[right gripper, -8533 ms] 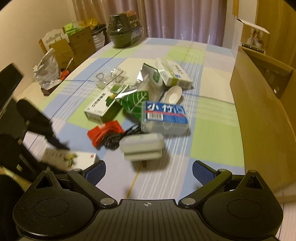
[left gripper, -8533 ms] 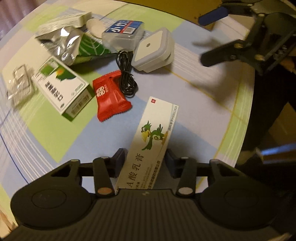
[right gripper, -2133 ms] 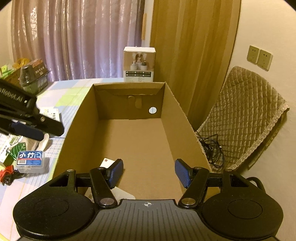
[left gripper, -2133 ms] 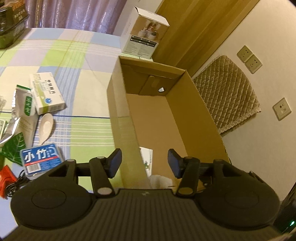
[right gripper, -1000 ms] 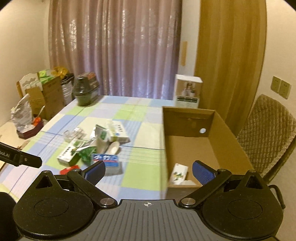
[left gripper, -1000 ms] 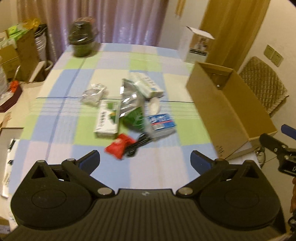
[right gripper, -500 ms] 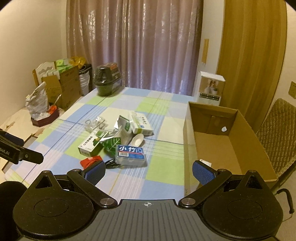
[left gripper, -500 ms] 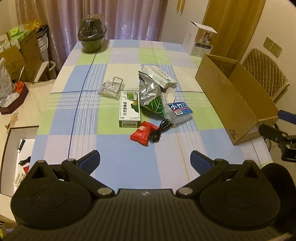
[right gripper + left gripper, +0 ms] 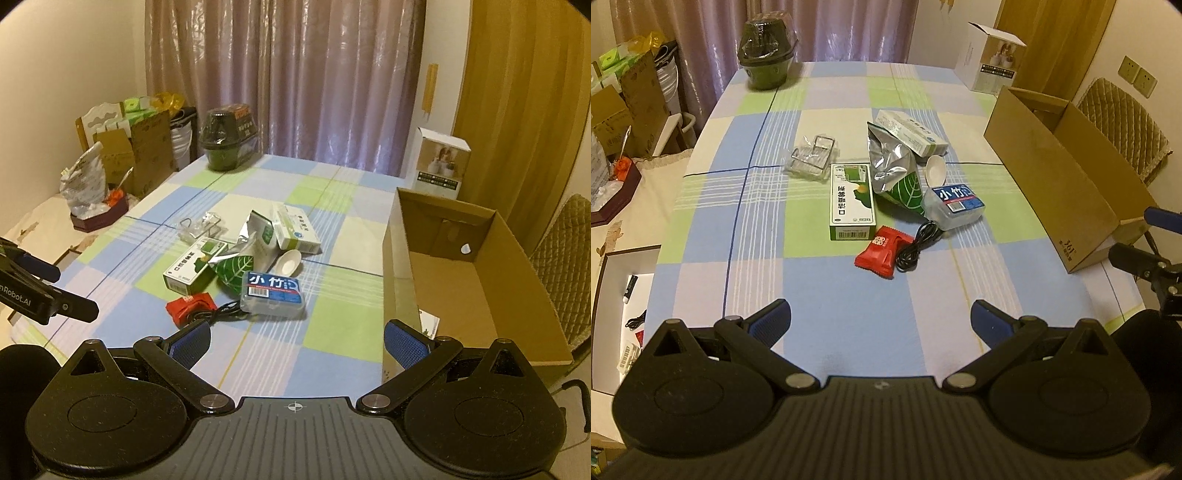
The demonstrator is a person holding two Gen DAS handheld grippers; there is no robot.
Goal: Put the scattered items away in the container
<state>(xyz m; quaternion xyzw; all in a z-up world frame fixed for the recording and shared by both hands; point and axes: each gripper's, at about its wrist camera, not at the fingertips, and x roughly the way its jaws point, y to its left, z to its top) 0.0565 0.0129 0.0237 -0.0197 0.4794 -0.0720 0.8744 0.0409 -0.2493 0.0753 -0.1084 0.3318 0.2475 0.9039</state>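
An open cardboard box [image 9: 1052, 173] [image 9: 476, 280] stands at the table's right edge, with a white carton [image 9: 428, 323] lying inside near its front corner. Scattered mid-table are a green and white box [image 9: 851, 201] [image 9: 194, 267], a silver and green foil pouch [image 9: 894, 173] [image 9: 255, 240], a clear blue-labelled case [image 9: 955, 205] [image 9: 273, 293], a red sachet [image 9: 881, 251] [image 9: 190, 306], a black cable [image 9: 916, 245] [image 9: 221, 310], a white spoon [image 9: 936, 170] and a white carton [image 9: 910, 131] [image 9: 295, 227]. My left gripper [image 9: 881, 321] and right gripper [image 9: 295, 341] are both open, empty and held back above the table's near edge.
A checked cloth covers the table [image 9: 820, 295]. A clear plastic holder [image 9: 812, 155] lies left of the pile. A dark domed container [image 9: 766, 66] and a white printed carton [image 9: 991, 62] stand at the far end. A quilted chair [image 9: 561, 266] is beyond the box; clutter on the left.
Both grippers have pulled back from the box and away from the table, so the whole tabletop shows. The carton the left gripper held lies in the box, and both grippers have opened wide.
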